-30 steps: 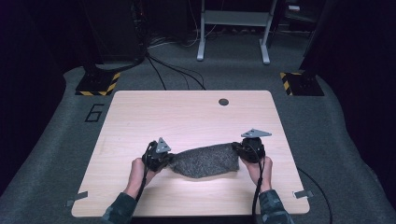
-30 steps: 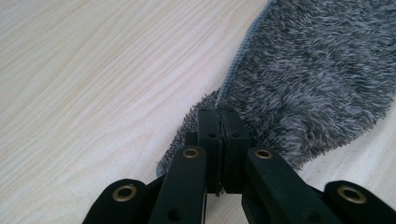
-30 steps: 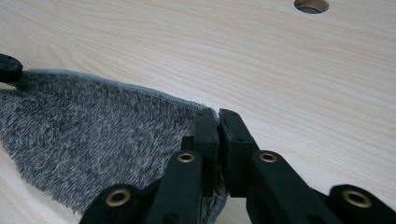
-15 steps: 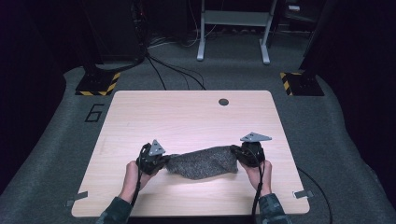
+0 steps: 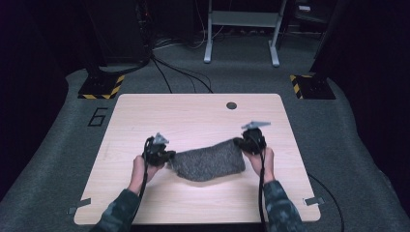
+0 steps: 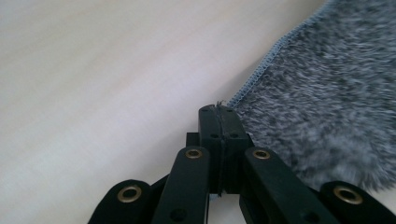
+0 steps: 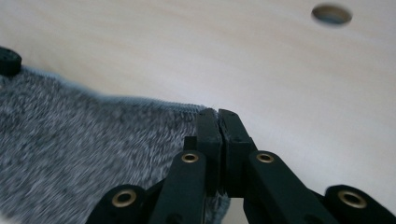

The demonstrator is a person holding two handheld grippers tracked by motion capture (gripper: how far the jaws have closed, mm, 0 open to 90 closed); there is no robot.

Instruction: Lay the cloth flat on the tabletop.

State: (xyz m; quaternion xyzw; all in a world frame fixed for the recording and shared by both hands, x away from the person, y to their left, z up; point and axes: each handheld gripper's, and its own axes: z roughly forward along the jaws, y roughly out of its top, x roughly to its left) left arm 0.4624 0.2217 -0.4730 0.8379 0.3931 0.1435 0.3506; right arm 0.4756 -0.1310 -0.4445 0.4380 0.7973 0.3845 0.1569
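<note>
**Two grippers, one grey cloth held between them**

Two corners of the fuzzy grey cloth (image 5: 208, 160) are in our grip, and it stretches between our grippers over the near half of the wooden table (image 5: 145, 121), toward the person's edge. Its pile is speckled dark and light, and a pale stitched hem (image 6: 271, 56) runs along its border. At the cloth's left end our left gripper (image 5: 163, 157) has its jaws pressed together on the corner, with fabric threads showing between the tips. At the cloth's right end our right gripper (image 5: 249, 141) pinches the other corner the same way, jaws closed flat on the hem. Beyond the cloth, toward the table's far edge, sits a round cable hole (image 5: 231, 105).
</note>
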